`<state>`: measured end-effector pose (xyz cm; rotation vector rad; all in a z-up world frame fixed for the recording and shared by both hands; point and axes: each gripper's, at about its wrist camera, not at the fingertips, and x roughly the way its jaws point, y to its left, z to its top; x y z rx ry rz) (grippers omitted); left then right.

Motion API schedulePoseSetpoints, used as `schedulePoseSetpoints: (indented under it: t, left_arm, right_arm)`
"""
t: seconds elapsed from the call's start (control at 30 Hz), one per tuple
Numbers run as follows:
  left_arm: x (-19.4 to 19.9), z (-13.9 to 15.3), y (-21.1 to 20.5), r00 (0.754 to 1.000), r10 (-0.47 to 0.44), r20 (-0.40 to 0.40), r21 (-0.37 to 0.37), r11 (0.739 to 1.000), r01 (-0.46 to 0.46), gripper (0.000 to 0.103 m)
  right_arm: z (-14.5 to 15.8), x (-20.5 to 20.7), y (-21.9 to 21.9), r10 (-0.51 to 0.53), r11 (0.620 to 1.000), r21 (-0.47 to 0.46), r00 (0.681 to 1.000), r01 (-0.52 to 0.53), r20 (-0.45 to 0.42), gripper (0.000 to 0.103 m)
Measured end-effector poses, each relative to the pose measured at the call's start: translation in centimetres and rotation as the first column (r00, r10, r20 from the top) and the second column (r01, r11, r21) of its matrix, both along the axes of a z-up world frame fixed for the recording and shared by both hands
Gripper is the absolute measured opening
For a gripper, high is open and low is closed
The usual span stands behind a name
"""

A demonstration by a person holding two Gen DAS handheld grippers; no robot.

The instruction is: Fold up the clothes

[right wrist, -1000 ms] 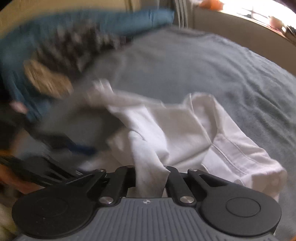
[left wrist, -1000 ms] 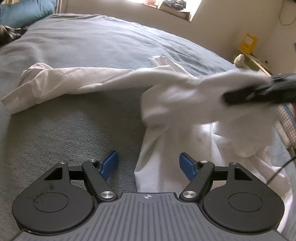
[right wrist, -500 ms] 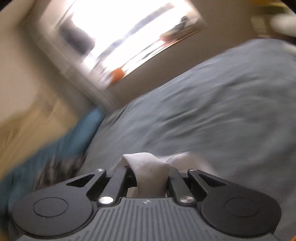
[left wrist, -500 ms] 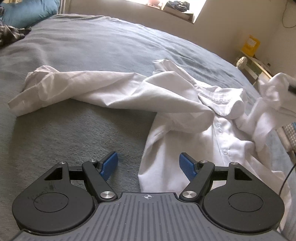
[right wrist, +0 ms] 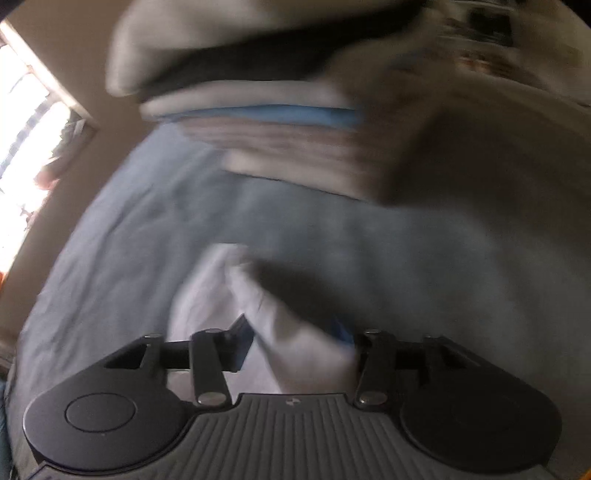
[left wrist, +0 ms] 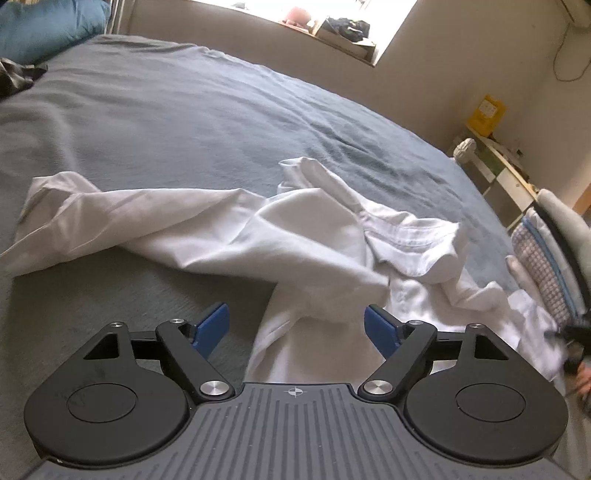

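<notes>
A white button-up shirt [left wrist: 306,236] lies crumpled on the grey bed [left wrist: 184,122], one sleeve stretched out to the left. My left gripper [left wrist: 297,326] hangs just above the shirt's near hem, open and still widening, blue pads clear of the cloth. In the blurred right wrist view my right gripper [right wrist: 295,339] has its jaws opening, with a loose fold of the white shirt [right wrist: 266,317] lying between them. In the left wrist view it shows as a dark blur, the right gripper [left wrist: 572,332], at the shirt's right end.
A stack of folded clothes [right wrist: 258,122] sits on the bed's right side, also seen as the stack [left wrist: 543,266] in the left view. A blue pillow [left wrist: 44,26] and a dark garment [left wrist: 14,77] lie far left. A shelf [left wrist: 498,166] stands beyond the bed.
My right gripper swept the shirt's end across to the right, rolled over near the folded stack, and its jaws came apart. My left gripper rose slightly and widened. The shirt now lies spread rightward.
</notes>
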<state>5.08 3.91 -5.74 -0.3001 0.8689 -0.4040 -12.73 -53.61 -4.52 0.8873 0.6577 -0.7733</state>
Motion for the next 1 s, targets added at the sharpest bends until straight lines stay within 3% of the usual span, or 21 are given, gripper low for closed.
schedulePoseSetpoints:
  t: [0.07, 0.2, 0.27, 0.33, 0.4, 0.43, 0.5, 0.63, 0.73, 0.83, 1.0]
  left_arm:
    - [0.9, 0.1, -0.4, 1.0, -0.001, -0.015, -0.013, 1.0, 0.0, 0.082]
    - [2.8, 0.3, -1.3, 1.0, -0.002, -0.027, -0.012, 1.0, 0.001, 0.085]
    - [3.9, 0.2, -1.9, 1.0, -0.001, -0.029, -0.004, 1.0, 0.001, 0.084]
    - [4.9, 0.1, -2.8, 1.0, 0.004, -0.013, 0.031, 1.0, -0.003, 0.074]
    - [6.0, -0.5, -3.8, 1.0, -0.001, -0.028, 0.097, 0.995, 0.003, 0.045]
    - [6.5, -0.8, -4.2, 0.999, -0.001, -0.043, 0.124, 0.992, 0.006, 0.038]
    - [7.2, -1.4, -4.6, 0.998, 0.007, -0.067, 0.164, 0.986, 0.004, 0.012]
    - [7.1, -1.3, -3.2, 0.995, 0.092, -0.025, 0.218, 0.972, -0.084, 0.003]
    - [7.1, -1.0, -1.6, 0.986, 0.165, 0.019, 0.247, 0.955, -0.165, 0.002]
    - [7.4, -1.0, 0.4, 0.967, 0.254, 0.037, 0.28, 0.926, -0.254, 0.001]
    - [6.6, -1.0, 2.4, 0.954, 0.298, 0.004, 0.226, 0.93, -0.291, 0.003]
  right_arm:
    - [0.1, -1.4, 0.0, -0.034, 0.999, -0.013, 0.999, 0.035, 0.009, 0.051]
    - [2.4, -3.0, 1.8, -0.032, 0.991, -0.13, 0.998, 0.039, 0.051, 0.051]
    - [3.9, -2.3, 3.7, 0.042, 0.979, -0.201, 0.997, -0.028, 0.066, 0.051]
    - [5.3, -0.8, 6.3, 0.193, 0.953, -0.252, 0.979, -0.17, 0.069, 0.051]
    - [6.1, 1.6, 9.5, 0.388, 0.894, -0.265, 0.919, -0.36, 0.061, 0.052]
    - [6.4, 2.7, 11.0, 0.478, 0.853, -0.266, 0.877, -0.448, 0.054, 0.052]
    - [6.1, 4.7, 14.7, 0.638, 0.753, -0.238, 0.769, -0.614, 0.035, 0.052]
    - [4.7, 8.3, 22.5, 0.868, 0.486, -0.174, 0.497, -0.856, -0.019, 0.052]
    - [2.8, 10.0, 28.3, 0.934, 0.318, -0.169, 0.339, -0.933, -0.115, 0.052]
    - [0.4, 12.2, 32.3, 0.938, 0.226, -0.166, 0.261, -0.96, -0.228, 0.051]
    - [-1.4, 13.1, 33.8, 0.92, 0.228, -0.148, 0.263, -0.962, -0.291, 0.052]
